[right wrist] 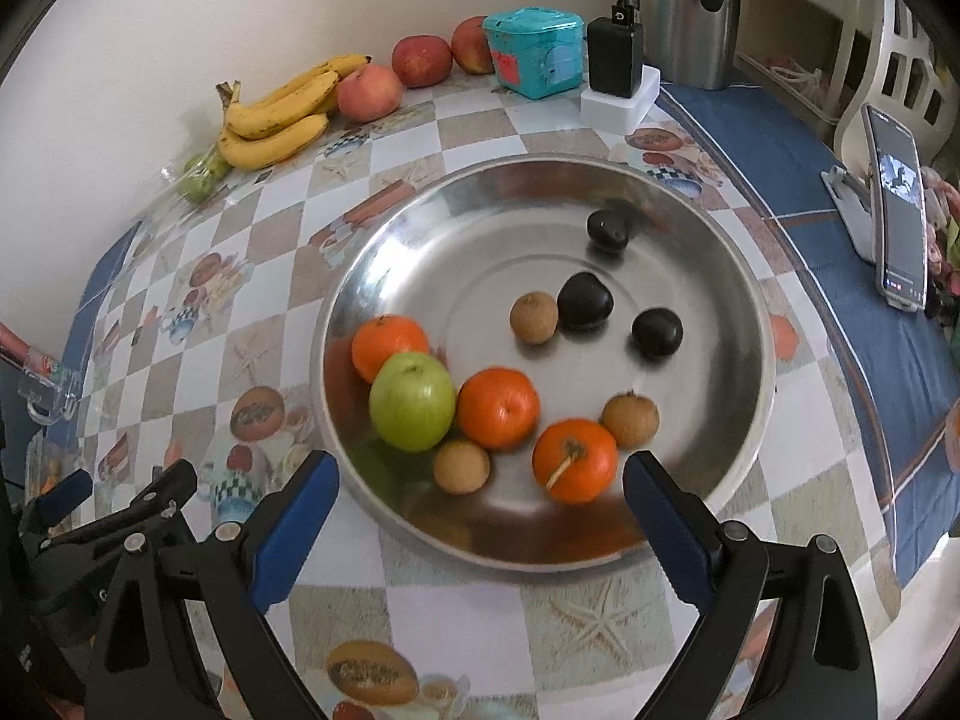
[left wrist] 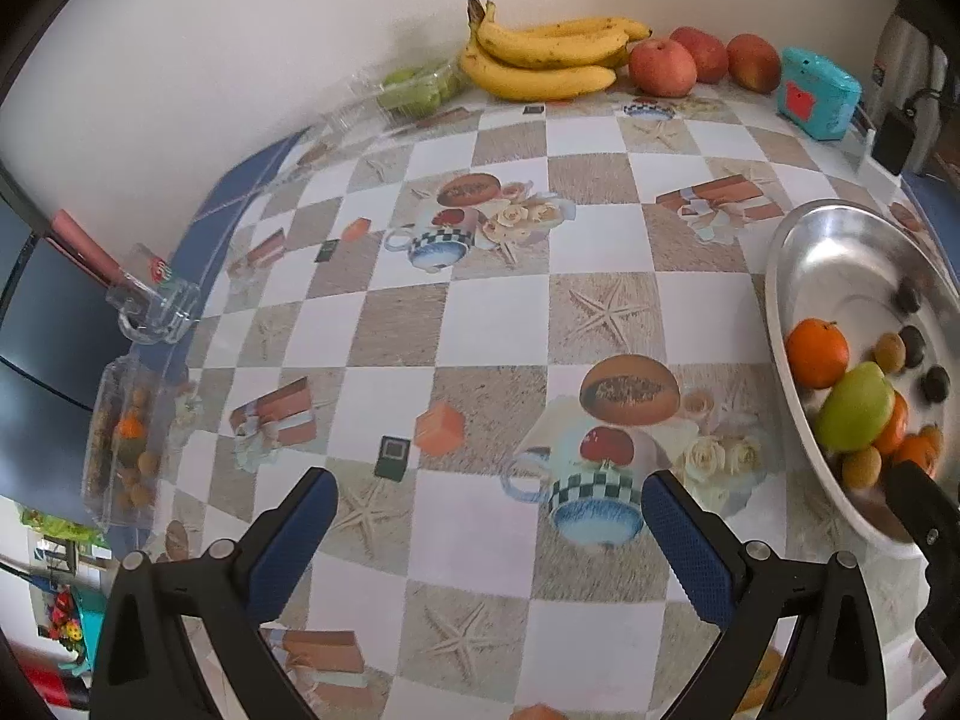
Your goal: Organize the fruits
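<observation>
A cream wall [left wrist: 210, 30] backs the checked-cloth table [left wrist: 480, 312].

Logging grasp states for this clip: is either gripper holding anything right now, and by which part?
Nothing is held. The left gripper and the right gripper are both open, with no fruit between their fingers.

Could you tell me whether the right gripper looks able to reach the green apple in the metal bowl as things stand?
Probably yes: the right gripper is open at the near rim of the bowl, and nothing lies over the green apple, though oranges touch it.

Left gripper [left wrist: 489, 516] and right gripper [right wrist: 480, 495], jaws wide apart, empty.
</observation>
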A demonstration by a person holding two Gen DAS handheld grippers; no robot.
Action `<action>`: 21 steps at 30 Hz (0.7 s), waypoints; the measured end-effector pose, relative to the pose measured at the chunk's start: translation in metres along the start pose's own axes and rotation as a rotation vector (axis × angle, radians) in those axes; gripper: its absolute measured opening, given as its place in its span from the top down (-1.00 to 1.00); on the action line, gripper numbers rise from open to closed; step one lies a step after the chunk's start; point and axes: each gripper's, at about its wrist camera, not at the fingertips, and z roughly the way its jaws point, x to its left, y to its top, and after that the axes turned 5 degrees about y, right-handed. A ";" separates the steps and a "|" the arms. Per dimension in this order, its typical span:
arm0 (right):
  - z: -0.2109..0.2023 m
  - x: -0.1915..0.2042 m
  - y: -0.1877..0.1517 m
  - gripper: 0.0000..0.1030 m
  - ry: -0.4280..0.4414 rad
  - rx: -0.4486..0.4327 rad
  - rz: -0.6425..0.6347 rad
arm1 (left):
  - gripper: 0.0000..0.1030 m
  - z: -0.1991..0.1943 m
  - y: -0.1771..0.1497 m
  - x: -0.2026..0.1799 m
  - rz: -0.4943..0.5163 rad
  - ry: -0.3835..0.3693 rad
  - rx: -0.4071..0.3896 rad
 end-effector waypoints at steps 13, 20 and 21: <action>-0.040 0.001 -0.012 -0.86 0.013 -0.092 0.006 | -0.99 -0.034 -0.011 0.028 -0.064 -0.011 -0.113; -0.041 0.005 -0.012 -0.86 0.003 -0.092 -0.012 | -0.99 -0.041 -0.009 0.036 -0.088 -0.024 -0.137; -0.040 0.005 -0.012 -0.86 0.002 -0.089 -0.013 | -0.99 -0.041 -0.008 0.037 -0.091 -0.027 -0.139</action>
